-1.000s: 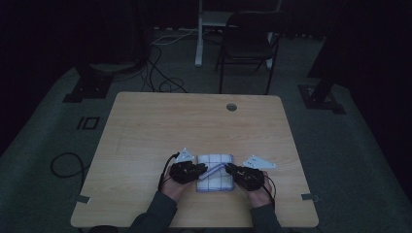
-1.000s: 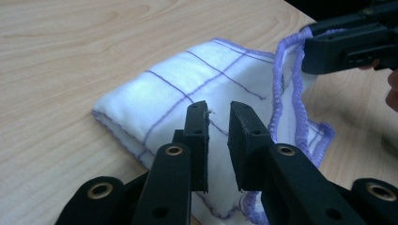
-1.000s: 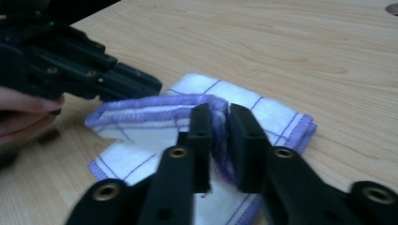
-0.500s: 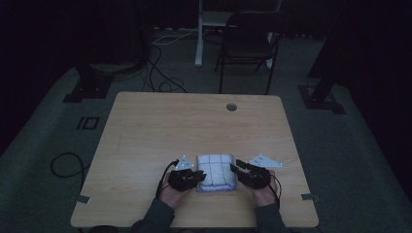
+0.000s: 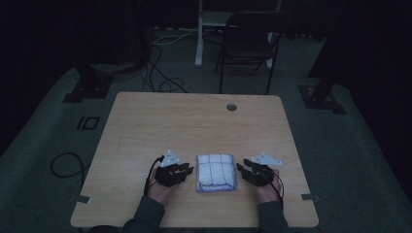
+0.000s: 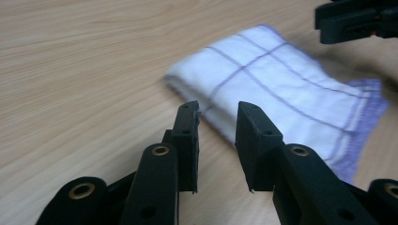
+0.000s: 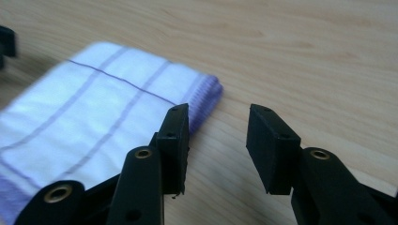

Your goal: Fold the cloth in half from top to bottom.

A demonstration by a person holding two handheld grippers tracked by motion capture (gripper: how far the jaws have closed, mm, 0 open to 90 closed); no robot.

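On the left, the left tongs [image 5: 188,171] sit low over the counter [image 5: 194,121], held in a hand [image 5: 160,190] that comes in from the near edge. Their jaws have just been opening, and now they stand a little way apart with nothing between them. In the left gripper view, the left tongs [image 6: 216,136] point at the near edge of the cloth [image 6: 277,93] and are just beside it, not touching it. The cloth [image 5: 216,172] lies flat in the middle, between the two tongs, near the front edge of the counter. It is white with thin purple lines and a purple border, and it is folded into a neat block. On the right, the right tongs [image 5: 241,170] are just beside the other side of the cloth, held in the other hand [image 5: 268,191]. Their jaws have just been opening too, and they stand partly open with only bare wood between them. In the right gripper view, the right tongs [image 7: 217,140] sit by the folded corner of the cloth [image 7: 94,103], and one jaw is very close to its purple edge. Far back on the counter is a small round hole [image 5: 231,107]. Behind the counter, a dark chair [image 5: 250,43] stands on the floor.
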